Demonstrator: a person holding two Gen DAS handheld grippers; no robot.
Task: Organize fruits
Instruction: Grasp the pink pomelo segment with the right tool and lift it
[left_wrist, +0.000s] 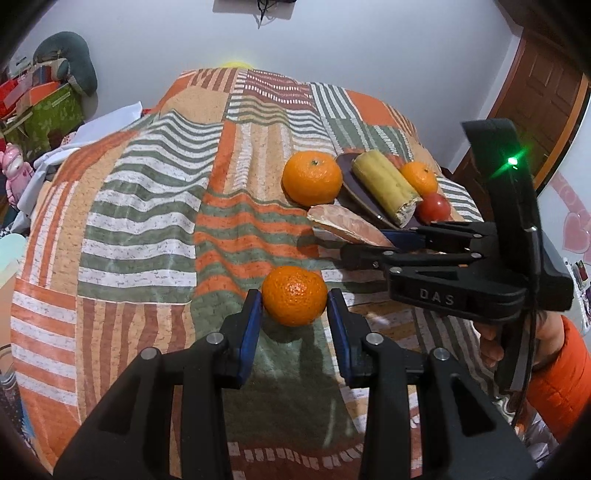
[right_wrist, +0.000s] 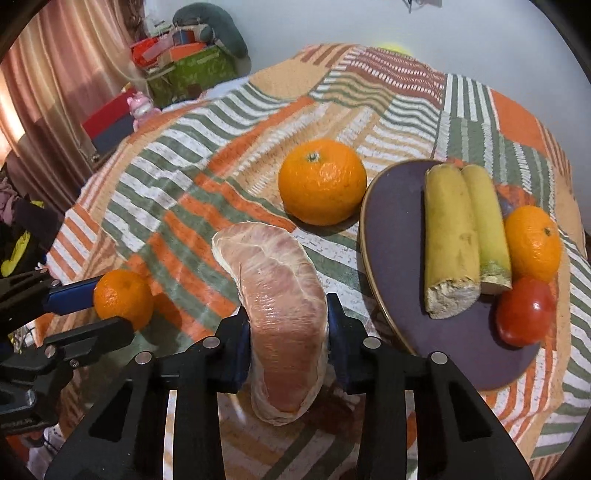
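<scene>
- The left gripper (left_wrist: 294, 301) is clamping a small mandarin (left_wrist: 294, 295) between its blue pads, one pad pressing on each side of the fruit, just over the striped patchwork cloth (left_wrist: 147, 206).
- In the right wrist view that same small mandarin (right_wrist: 123, 298) is showing at the left edge, sitting between the left gripper's fingers.
- The right gripper (right_wrist: 288, 314) is squeezing a peeled pomelo segment (right_wrist: 275, 280) at its middle; the pinkish wedge is sticking out forward past the fingertips and curving to the left.
- From the left wrist view the pomelo segment (left_wrist: 345, 226) is lying flat in the right gripper (left_wrist: 373, 240), close beside the dark plate (left_wrist: 349, 173).
- A large orange (right_wrist: 322, 181) is resting on the cloth, just beside the plate's (right_wrist: 391, 236) left rim.
- On the plate two pale yellow cut stalk pieces (right_wrist: 452, 240) are lying side by side, touching each other.
- A smaller orange (right_wrist: 532, 242) and a red tomato (right_wrist: 524, 317) are sitting to the right of the stalk pieces, the tomato nearer the camera.
- A hand in an orange sleeve (left_wrist: 561, 373) is holding the right gripper's handle.
</scene>
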